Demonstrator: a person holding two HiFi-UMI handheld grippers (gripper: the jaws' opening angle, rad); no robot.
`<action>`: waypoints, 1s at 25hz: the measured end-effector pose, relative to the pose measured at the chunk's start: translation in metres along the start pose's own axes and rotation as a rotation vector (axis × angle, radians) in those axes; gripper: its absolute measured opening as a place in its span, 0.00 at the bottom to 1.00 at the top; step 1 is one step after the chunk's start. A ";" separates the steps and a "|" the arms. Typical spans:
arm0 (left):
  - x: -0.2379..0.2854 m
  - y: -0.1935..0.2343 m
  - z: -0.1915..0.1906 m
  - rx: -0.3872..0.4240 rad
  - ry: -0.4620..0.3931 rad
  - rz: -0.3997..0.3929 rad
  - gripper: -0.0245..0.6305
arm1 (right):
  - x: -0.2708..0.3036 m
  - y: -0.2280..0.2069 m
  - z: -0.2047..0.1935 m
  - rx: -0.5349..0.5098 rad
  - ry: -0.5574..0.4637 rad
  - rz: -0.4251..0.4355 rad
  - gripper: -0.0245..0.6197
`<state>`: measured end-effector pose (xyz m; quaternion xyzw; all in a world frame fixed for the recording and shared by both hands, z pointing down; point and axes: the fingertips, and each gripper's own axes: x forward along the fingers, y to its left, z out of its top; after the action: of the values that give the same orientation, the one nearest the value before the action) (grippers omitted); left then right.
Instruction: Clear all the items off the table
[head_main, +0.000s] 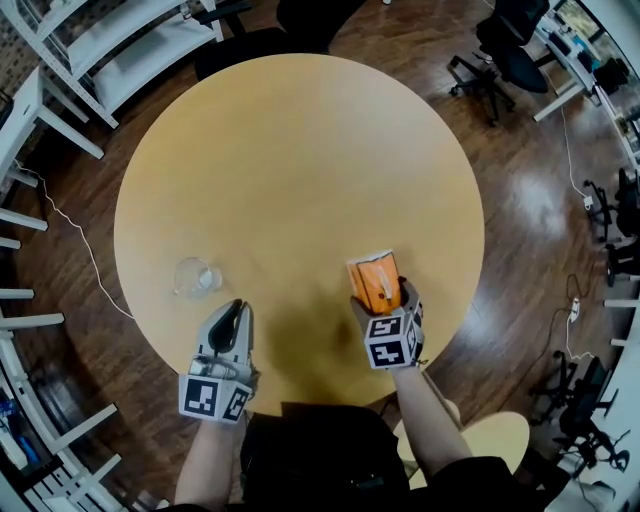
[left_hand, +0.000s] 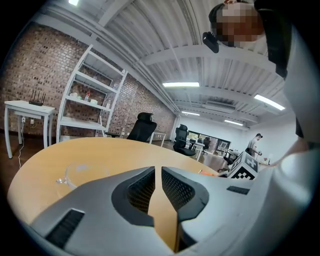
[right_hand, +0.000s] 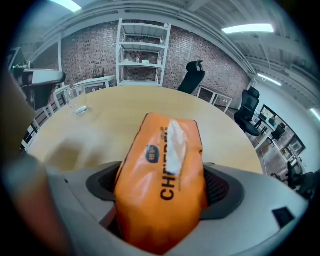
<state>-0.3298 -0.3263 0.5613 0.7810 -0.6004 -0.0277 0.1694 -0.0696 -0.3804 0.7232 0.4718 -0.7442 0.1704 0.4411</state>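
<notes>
Near the left edge of the table (head_main: 300, 140) sits a clear glass (head_main: 197, 276). I judge it rigid, slick and breakable, best taken low across its wall with a gentle squeeze. Just beside it hovers my left gripper (head_main: 236, 308), jaws nearly together with only a slit between them and nothing in it. They need to spread before the glass fits.

Further right, at the table's near edge, the orange tissue pack (head_main: 373, 282) is wedged between the jaws of my right gripper (right_hand: 161, 186), whose pads sit against both long flanks. A white tissue pokes from its top slot. It looks light, soft and crushable under smooth film, so I'd hold it mid-body, just firmly enough to stop slipping. I cannot tell whether its far end rests on the tabletop.
</notes>
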 end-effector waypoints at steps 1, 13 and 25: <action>0.000 -0.001 0.000 -0.003 -0.001 -0.003 0.09 | 0.001 0.001 0.000 -0.002 -0.001 0.006 0.77; 0.002 -0.012 0.009 -0.006 -0.017 -0.071 0.09 | -0.009 -0.005 0.007 0.070 -0.023 -0.051 0.88; -0.040 -0.001 0.049 0.020 -0.103 -0.127 0.09 | -0.117 -0.002 0.046 0.302 -0.349 -0.072 0.71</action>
<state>-0.3516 -0.2997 0.5088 0.8168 -0.5578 -0.0726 0.1282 -0.0714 -0.3473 0.6016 0.5811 -0.7579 0.1796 0.2359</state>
